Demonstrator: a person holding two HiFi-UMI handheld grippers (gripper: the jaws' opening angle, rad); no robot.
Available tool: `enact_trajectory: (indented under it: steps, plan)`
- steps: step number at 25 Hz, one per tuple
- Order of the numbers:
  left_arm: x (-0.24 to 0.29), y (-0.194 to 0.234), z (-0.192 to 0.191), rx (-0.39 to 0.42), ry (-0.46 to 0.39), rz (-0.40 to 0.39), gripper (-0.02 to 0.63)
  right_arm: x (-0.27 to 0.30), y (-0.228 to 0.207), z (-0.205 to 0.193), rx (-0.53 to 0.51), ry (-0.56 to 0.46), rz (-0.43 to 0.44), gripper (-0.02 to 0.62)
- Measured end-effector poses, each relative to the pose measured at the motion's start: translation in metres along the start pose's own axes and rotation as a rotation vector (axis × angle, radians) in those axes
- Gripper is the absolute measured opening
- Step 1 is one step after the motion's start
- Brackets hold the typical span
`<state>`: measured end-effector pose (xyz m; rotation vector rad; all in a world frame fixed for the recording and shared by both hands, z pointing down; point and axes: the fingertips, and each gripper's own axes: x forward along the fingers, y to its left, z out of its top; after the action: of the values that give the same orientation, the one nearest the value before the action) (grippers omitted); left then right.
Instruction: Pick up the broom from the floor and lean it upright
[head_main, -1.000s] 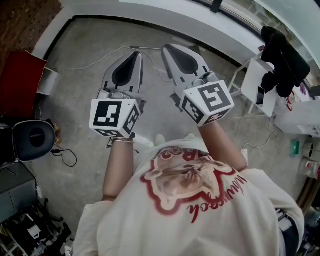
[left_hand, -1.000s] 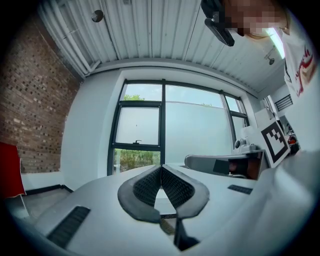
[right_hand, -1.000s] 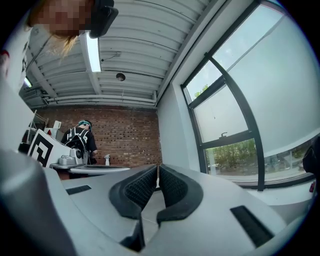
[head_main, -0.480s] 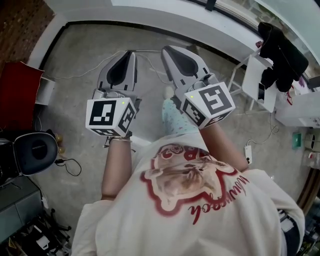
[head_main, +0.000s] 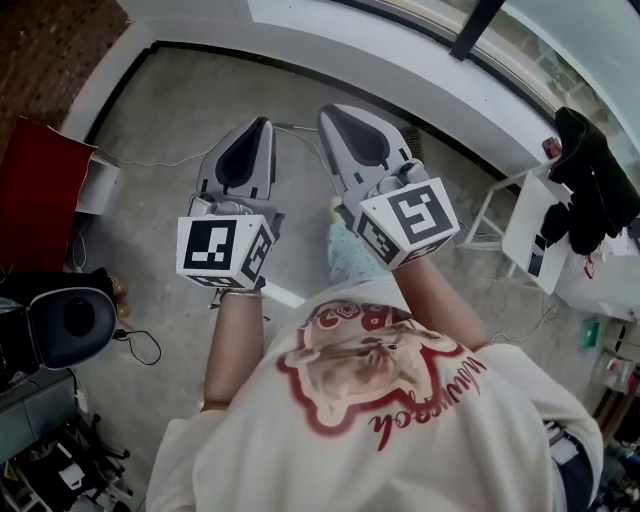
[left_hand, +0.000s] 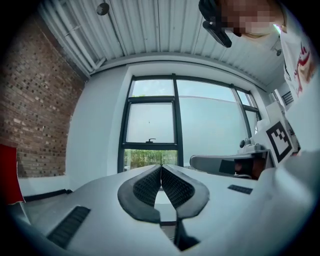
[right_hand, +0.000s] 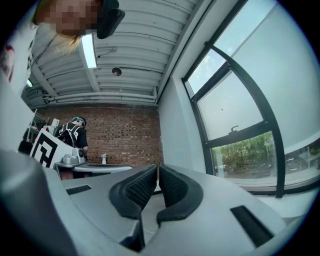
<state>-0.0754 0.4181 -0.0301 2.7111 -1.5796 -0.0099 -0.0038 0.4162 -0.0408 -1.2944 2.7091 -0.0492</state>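
Note:
No broom can be made out in any view. Both grippers are held level, side by side in front of the person's chest, over bare concrete floor. The left gripper (head_main: 262, 125) is shut with its ribbed pads (left_hand: 150, 182) meeting and nothing between them. The right gripper (head_main: 325, 110) is likewise shut and empty, pads (right_hand: 170, 185) together. The left gripper view faces a tall window (left_hand: 150, 130); the right gripper (left_hand: 225, 162) shows at its right edge. The right gripper view looks along a brick wall (right_hand: 115, 135), with the left gripper (right_hand: 95, 169) at its left.
A white wall base (head_main: 330, 50) under the window runs across the far side. At the left are a red object (head_main: 40, 180), a round black seat (head_main: 70, 320) and a floor cable (head_main: 140, 345). A white table (head_main: 535, 225) with dark clothing (head_main: 595, 190) stands at the right.
The person has stepped toward the window wall, a trouser leg swinging forward. Both grippers went along, still shut and side by side. The table at the right has slid further right in view.

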Motion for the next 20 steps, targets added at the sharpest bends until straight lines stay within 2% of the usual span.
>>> enact_trajectory:
  steps: [5,9,15,20]
  plan:
    - [0.105,0.062,-0.009,-0.009,0.028,0.061,0.021,0.098,-0.073,-0.008,-0.027,0.033,0.059,0.032]
    - [0.17,0.108,-0.002,-0.007,0.032,0.105,0.021,0.167,-0.125,-0.006,-0.026,0.042,0.081,0.032]
    - [0.239,0.162,-0.003,-0.01,0.044,0.174,0.021,0.24,-0.178,-0.009,-0.019,0.051,0.125,0.032]
    - [0.267,0.196,-0.02,-0.029,0.078,0.208,0.021,0.285,-0.21,-0.029,0.026,0.079,0.115,0.032]
